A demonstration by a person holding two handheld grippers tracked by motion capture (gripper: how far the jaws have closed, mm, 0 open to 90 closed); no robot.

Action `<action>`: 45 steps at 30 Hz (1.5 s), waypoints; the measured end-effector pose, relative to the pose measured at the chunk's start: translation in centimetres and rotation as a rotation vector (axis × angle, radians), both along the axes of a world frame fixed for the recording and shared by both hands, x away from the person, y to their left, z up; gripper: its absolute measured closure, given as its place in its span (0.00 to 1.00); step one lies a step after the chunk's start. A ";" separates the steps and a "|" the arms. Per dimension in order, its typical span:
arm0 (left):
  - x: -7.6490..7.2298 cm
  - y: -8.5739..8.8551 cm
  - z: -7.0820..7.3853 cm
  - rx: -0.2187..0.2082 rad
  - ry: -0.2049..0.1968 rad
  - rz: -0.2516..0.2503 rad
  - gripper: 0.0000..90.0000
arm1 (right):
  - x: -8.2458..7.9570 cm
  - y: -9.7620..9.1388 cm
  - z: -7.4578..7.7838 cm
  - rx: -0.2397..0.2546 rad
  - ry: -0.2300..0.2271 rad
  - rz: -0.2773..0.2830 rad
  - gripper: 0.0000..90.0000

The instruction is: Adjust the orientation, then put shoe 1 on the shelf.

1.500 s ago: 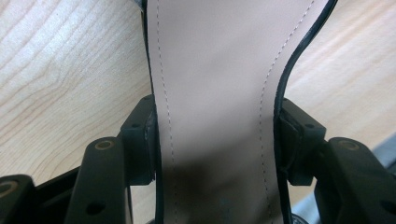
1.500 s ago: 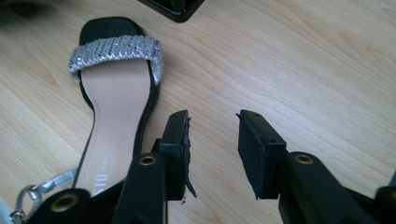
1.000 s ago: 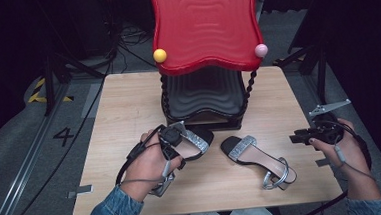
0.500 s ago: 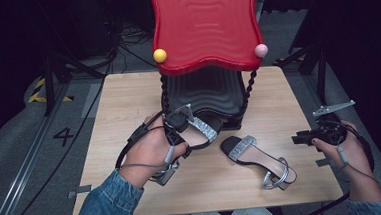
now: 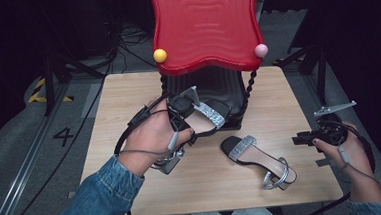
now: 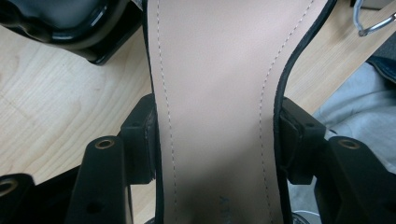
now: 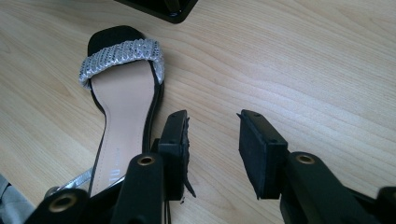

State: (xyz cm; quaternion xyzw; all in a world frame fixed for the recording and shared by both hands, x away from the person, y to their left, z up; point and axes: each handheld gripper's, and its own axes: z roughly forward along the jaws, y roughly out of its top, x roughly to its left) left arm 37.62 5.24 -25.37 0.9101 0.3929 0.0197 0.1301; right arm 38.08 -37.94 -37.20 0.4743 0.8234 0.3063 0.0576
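Dark room, pale wood desk (image 5: 127, 96) with red-topped black rack (image 5: 206, 26): left tool (image 6: 217, 140) pinches one sandal (image 5: 206, 114) across its stiffish, light sole, lifted near the rack; right tool (image 7: 212, 140) spread, empty, beside the other sandal (image 7: 123, 93).

The person wears blue denim sleeves (image 5: 96, 196) with folded cuffs on both forearms, and grey trousers show at the near edge of the table. Each hand carries a black tool. The left gripper (image 6: 217, 135) has two thick black jaws with square pads and brass-ringed screw holes; a thin grey cable (image 5: 146, 151) loops over the hand. The right gripper (image 7: 212, 144) looks alike, with a grey three-cornered plate (image 5: 334, 108) on top.
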 end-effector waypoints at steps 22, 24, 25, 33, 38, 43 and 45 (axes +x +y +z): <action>-0.5 -1.3 5.5 -0.019 -0.054 -0.041 0.47 | 0.2 0.0 -0.1 0.001 -0.001 0.000 0.70; -0.4 -1.3 6.3 -0.016 -0.062 -0.043 0.47 | 0.1 0.1 -0.1 0.001 -0.001 0.002 0.70; -0.4 -1.3 6.3 -0.016 -0.062 -0.043 0.47 | 0.1 0.1 -0.1 0.001 -0.001 0.002 0.70; 0.2 -1.4 9.4 -0.032 -0.104 -0.032 0.47 | -0.1 -0.1 -0.4 -0.001 0.003 0.002 0.70; 0.7 -1.6 10.7 -0.028 -0.122 -0.028 0.47 | -0.5 0.0 -0.6 -0.007 0.004 0.001 0.70; 1.9 -1.6 12.1 -0.039 -0.126 -0.006 0.47 | -0.9 0.3 -0.8 -0.023 0.009 0.003 0.70; 2.6 -1.6 12.7 -0.046 -0.127 0.007 0.47 | -1.1 0.3 -1.0 -0.006 0.018 -0.016 0.70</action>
